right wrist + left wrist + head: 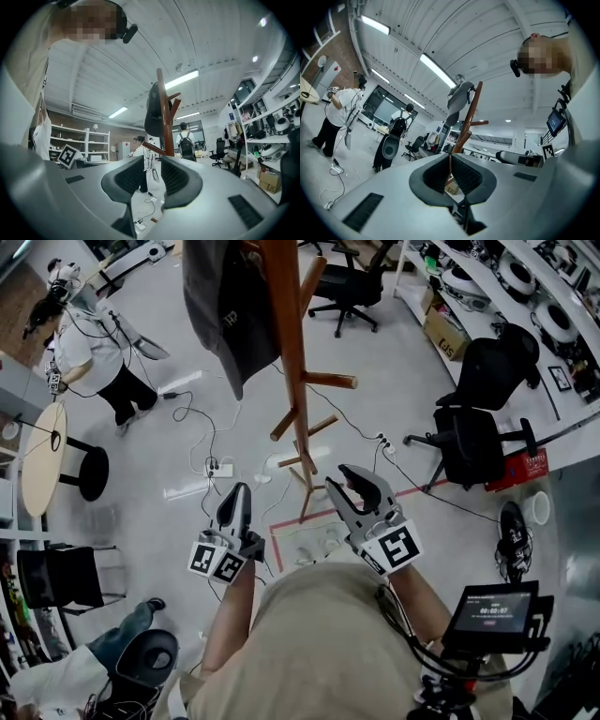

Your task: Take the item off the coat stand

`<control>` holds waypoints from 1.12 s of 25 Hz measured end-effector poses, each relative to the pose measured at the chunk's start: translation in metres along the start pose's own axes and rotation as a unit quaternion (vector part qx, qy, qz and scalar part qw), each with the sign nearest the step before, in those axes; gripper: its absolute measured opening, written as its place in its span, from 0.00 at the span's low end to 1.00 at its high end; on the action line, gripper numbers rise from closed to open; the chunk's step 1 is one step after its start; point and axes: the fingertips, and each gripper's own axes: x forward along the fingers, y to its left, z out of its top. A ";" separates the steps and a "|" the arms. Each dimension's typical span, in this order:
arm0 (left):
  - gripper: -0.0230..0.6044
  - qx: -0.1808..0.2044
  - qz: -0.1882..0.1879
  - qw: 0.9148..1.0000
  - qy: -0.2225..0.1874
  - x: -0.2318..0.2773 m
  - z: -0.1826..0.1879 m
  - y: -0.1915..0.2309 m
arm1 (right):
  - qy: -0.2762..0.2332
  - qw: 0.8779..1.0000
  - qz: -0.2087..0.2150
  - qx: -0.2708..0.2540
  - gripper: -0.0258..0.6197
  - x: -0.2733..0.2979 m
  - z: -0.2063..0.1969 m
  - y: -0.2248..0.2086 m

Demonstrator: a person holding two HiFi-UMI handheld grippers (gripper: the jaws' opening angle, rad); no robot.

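Observation:
The wooden coat stand (292, 381) rises from the floor just ahead of me, with short pegs down its pole. A dark grey garment (223, 306) hangs from its top on the left side. It also shows high on the coat stand (465, 126) in the left gripper view as a grey garment (458, 96), and in the right gripper view as a dark garment (153, 112). My left gripper (234, 495) (451, 173) is shut on nothing, low and left of the stand's base. My right gripper (339, 478) (152, 180) is open and empty, to the right of the base.
Black office chairs (473, 418) stand to the right and another chair (349, 287) at the back. Cables and a power strip (217, 467) lie on the floor by the stand. A round table (42, 456) and a person (94, 352) are at the left.

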 end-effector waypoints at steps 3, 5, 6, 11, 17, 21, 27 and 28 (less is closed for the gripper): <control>0.07 0.012 0.004 1.000 -0.012 0.018 0.007 -0.008 | -0.004 1.000 0.014 0.001 0.21 0.003 0.006 -0.017; 0.07 0.019 0.008 1.000 -0.020 0.020 0.016 -0.006 | -0.008 1.000 0.023 0.000 0.21 0.007 0.010 -0.016; 0.07 0.023 0.009 0.999 -0.024 0.023 0.020 -0.006 | -0.010 1.000 0.027 0.000 0.21 0.009 0.011 -0.017; 0.07 0.057 0.015 0.998 -0.037 0.039 0.043 -0.005 | -0.015 0.999 0.040 0.002 0.21 0.015 0.016 -0.022; 0.10 0.099 0.015 0.994 -0.048 0.061 0.066 -0.003 | -0.019 0.999 0.044 0.003 0.21 0.018 0.021 -0.029; 0.21 0.110 0.012 0.993 -0.051 0.073 0.078 -0.002 | -0.020 0.999 0.046 0.006 0.21 0.020 0.021 -0.032; 0.23 0.141 0.022 0.988 -0.062 0.085 0.093 0.001 | -0.019 0.998 0.056 0.006 0.21 0.020 0.016 -0.029; 0.23 0.147 0.024 0.987 -0.064 0.087 0.096 0.001 | -0.019 0.998 0.057 0.005 0.21 0.021 0.016 -0.029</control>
